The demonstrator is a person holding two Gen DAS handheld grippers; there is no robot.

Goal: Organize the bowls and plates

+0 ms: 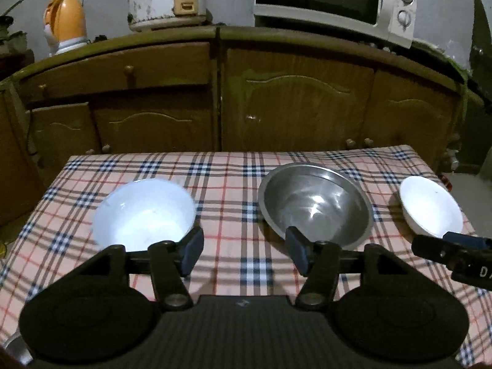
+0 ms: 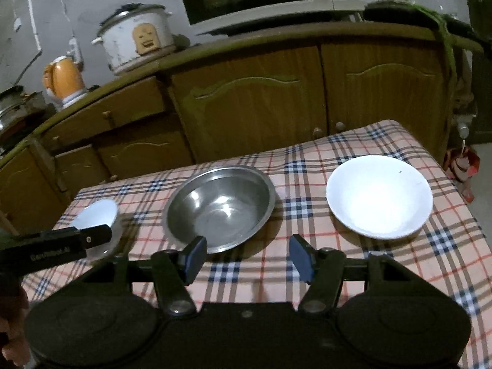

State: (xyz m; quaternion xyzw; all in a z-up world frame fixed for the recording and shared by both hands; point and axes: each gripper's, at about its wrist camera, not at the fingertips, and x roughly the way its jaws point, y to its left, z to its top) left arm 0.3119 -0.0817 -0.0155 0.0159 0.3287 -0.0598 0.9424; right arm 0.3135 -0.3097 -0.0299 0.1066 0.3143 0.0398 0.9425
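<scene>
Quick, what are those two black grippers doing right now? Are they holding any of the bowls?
Left gripper: open, holding nothing, above the checked tablecloth.
Right gripper: open, holding nothing, near the round steel bowl.

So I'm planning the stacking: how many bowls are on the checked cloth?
3: a white bowl at the left, a steel bowl in the middle, a white bowl at the right. None looks hidden.

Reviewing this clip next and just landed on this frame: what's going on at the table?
A person holds two grippers over a plaid-covered table. Three dishes sit apart in a row: a white bowl on the left, a steel bowl in the middle, a white plate on the right. The left gripper and right gripper both hover with fingers apart, holding nothing. No stacking has begun.
</scene>
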